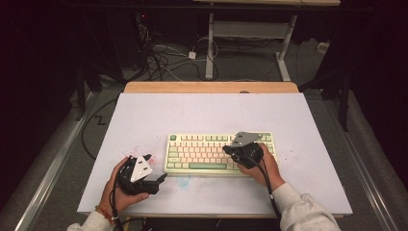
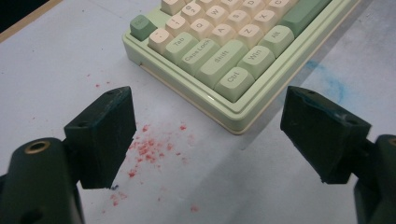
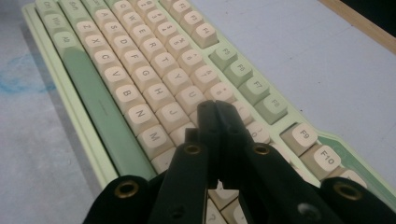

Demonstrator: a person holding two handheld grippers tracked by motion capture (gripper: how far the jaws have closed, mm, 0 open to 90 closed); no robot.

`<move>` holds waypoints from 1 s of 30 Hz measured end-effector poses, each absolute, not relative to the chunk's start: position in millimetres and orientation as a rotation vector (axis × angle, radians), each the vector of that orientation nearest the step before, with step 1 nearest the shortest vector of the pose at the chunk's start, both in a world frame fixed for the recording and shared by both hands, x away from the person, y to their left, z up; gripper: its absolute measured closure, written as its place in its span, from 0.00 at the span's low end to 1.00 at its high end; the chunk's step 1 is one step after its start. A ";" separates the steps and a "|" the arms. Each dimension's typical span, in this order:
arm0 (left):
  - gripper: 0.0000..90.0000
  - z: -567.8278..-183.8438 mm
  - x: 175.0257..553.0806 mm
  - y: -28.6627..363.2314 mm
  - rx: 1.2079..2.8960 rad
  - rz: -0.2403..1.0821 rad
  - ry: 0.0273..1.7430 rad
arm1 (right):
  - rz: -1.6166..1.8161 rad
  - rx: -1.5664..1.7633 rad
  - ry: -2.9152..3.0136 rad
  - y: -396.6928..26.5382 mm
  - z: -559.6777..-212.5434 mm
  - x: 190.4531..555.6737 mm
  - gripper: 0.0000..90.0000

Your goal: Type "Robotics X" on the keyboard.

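A pale green keyboard with cream and green keys lies on the white table. My right gripper hovers over the keyboard's right half, held by a hand in a white sleeve. In the right gripper view its jaws are pressed together with nothing between them, tips just above the keys near J and K of the keyboard. My left gripper rests low at the table's front left, pointing at the keyboard's near left corner. Its jaws stand wide apart and hold nothing.
The white table top has red specks near the left gripper and a faint blue smear in front of the keyboard. A wooden strip runs along the far edge. Cables and desk legs stand on the floor beyond.
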State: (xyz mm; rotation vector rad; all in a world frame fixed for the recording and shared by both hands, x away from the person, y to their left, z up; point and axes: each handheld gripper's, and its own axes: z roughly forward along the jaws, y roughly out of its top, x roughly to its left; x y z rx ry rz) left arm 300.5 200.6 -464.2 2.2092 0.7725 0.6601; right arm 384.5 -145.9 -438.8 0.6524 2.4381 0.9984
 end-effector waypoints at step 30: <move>0.19 -468.1 301.9 196.5 2.253 0.650 0.769 | 0.943 0.708 2.431 -144.4 -444.1 395.1 1.00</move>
